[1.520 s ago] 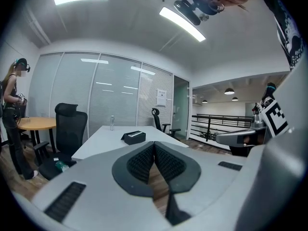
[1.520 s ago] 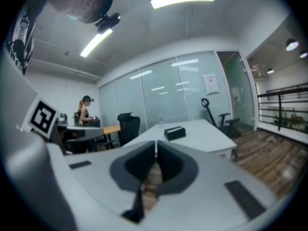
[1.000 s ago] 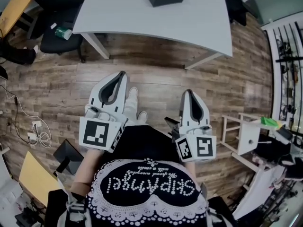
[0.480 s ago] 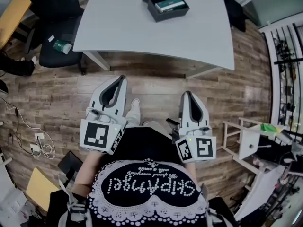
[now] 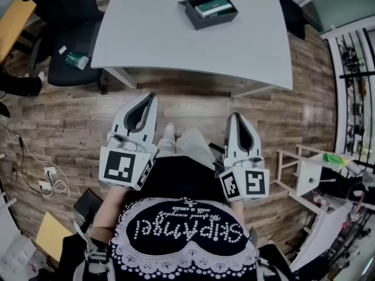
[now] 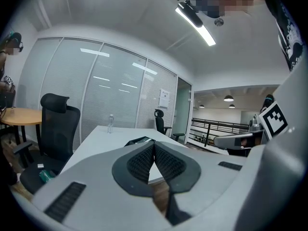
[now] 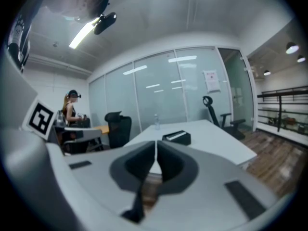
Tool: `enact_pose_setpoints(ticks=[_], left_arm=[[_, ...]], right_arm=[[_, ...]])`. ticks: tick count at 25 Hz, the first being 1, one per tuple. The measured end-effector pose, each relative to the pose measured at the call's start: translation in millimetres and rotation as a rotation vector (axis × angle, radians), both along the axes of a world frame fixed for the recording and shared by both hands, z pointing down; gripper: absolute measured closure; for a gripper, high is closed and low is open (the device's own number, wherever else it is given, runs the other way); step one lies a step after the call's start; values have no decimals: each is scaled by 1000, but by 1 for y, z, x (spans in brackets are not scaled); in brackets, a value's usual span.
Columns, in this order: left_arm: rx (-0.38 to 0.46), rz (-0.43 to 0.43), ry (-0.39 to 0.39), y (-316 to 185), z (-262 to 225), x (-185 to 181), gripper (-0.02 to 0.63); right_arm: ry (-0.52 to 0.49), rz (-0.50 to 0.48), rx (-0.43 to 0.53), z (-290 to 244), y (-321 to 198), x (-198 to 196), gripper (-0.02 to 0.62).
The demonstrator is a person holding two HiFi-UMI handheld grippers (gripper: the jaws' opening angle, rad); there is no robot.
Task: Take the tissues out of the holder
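A dark tissue holder (image 5: 209, 12) with a green-and-white tissue pack (image 5: 212, 6) inside stands on the white table (image 5: 164, 34), far ahead of me. The holder also shows in the right gripper view (image 7: 177, 137) and partly above the jaws in the left gripper view (image 6: 139, 141). My left gripper (image 5: 151, 96) hangs over the wooden floor, short of the table's near edge, jaws shut and empty. Over the floor to its right, my right gripper (image 5: 235, 117) is also shut with nothing in it.
A black office chair (image 5: 73, 37) stands at the table's left, a green bottle (image 5: 77, 41) on its seat. A water bottle (image 7: 156, 121) stands on the table's far end. A white stool (image 5: 304, 171) and clutter are at the right; cables (image 5: 50, 174) lie at the left.
The table and holder have slid nearer in the head view as I stepped forward. Both grippers keep their pose and stay shut.
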State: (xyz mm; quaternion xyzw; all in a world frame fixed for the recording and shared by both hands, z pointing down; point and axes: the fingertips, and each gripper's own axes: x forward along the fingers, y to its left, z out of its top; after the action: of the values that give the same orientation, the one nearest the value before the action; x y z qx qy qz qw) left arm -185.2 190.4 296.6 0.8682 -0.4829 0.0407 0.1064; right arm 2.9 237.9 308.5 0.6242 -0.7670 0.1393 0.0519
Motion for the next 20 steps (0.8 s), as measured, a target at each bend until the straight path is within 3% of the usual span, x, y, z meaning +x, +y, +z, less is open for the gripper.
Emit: enact_pose_setpoints(ticks=[12, 20], left_arm=[[-34, -34, -15, -23, 8, 18, 583], [0, -85, 4, -68, -4, 55, 583]], right_arm=[[-21, -43, -29, 10, -31, 17, 560], [-24, -80, -8, 6, -83, 59, 561]])
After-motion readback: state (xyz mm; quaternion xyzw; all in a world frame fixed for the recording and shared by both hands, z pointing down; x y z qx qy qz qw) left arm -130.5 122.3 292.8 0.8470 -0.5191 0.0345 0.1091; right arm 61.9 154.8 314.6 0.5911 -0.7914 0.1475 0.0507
